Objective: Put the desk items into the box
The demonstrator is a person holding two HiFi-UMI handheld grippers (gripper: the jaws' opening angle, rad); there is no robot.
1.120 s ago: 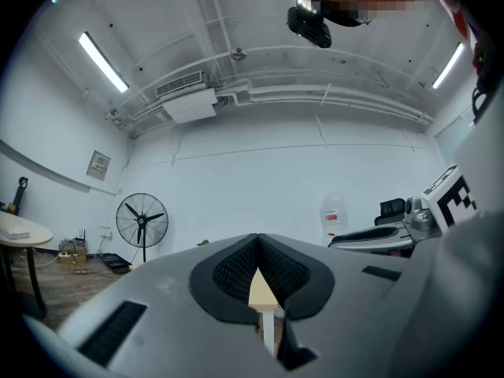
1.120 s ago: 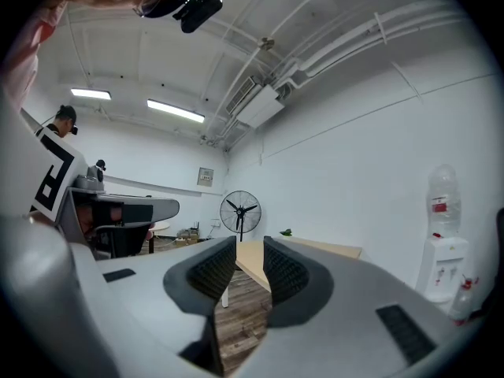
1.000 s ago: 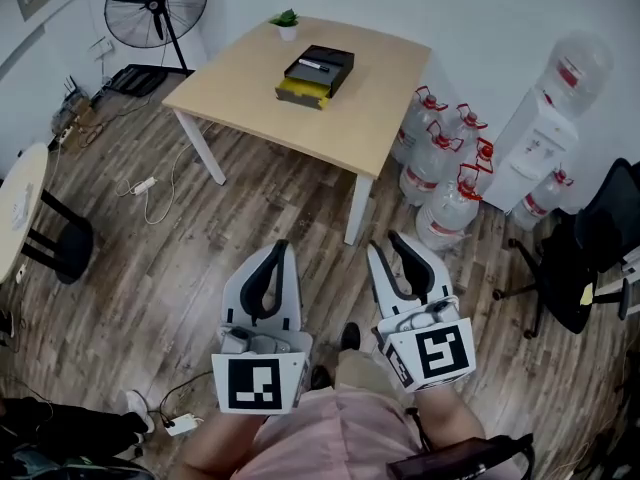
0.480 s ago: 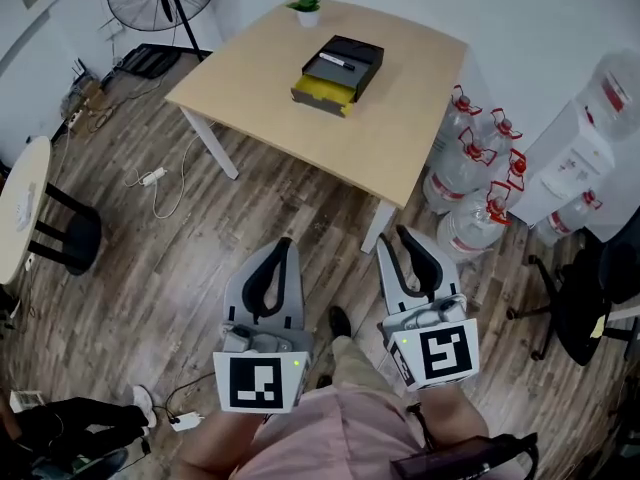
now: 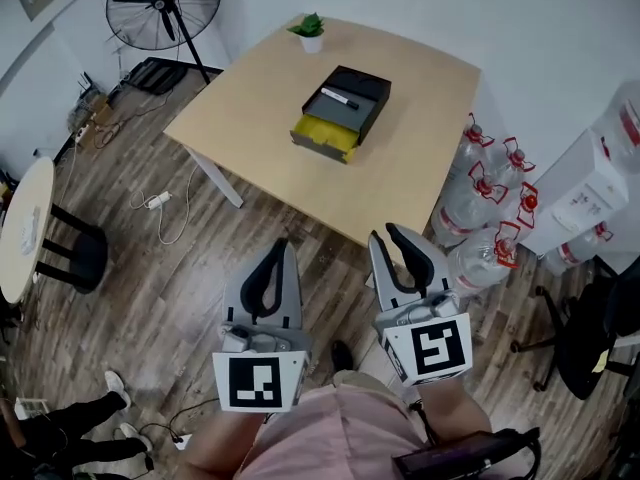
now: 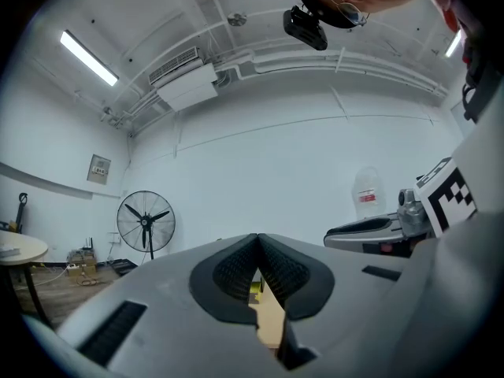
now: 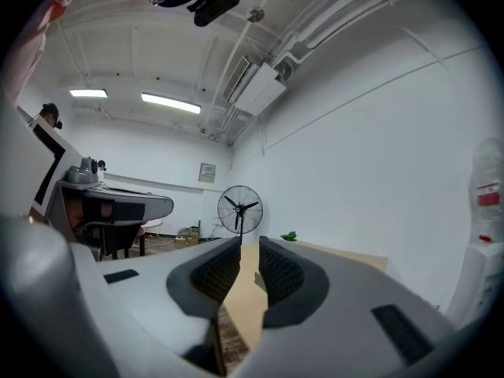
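Note:
A black box (image 5: 352, 99) with a yellow front part (image 5: 326, 135) sits on the light wooden table (image 5: 250, 98). A black marker (image 5: 338, 96) lies on top of the box. Both grippers are held low over the wooden floor, short of the table's near corner. My left gripper (image 5: 282, 244) is shut and empty, its tips meeting (image 6: 257, 239); a bit of yellow shows through the slot below them. My right gripper (image 5: 384, 233) holds nothing, and its pads stand a narrow gap apart (image 7: 250, 246). No other loose desk items are visible from here.
A small potted plant (image 5: 311, 28) stands at the table's far edge. Several water bottles (image 5: 485, 218) and a dispenser (image 5: 590, 188) flank the table on the right, with an office chair (image 5: 590, 338). A standing fan (image 5: 160, 8), floor cables (image 5: 160, 200) and a round table (image 5: 22, 230) are left.
The person has walked towards the table, so it and the box now sit nearer and lower in the head view. Both grippers keep the same pose and state.

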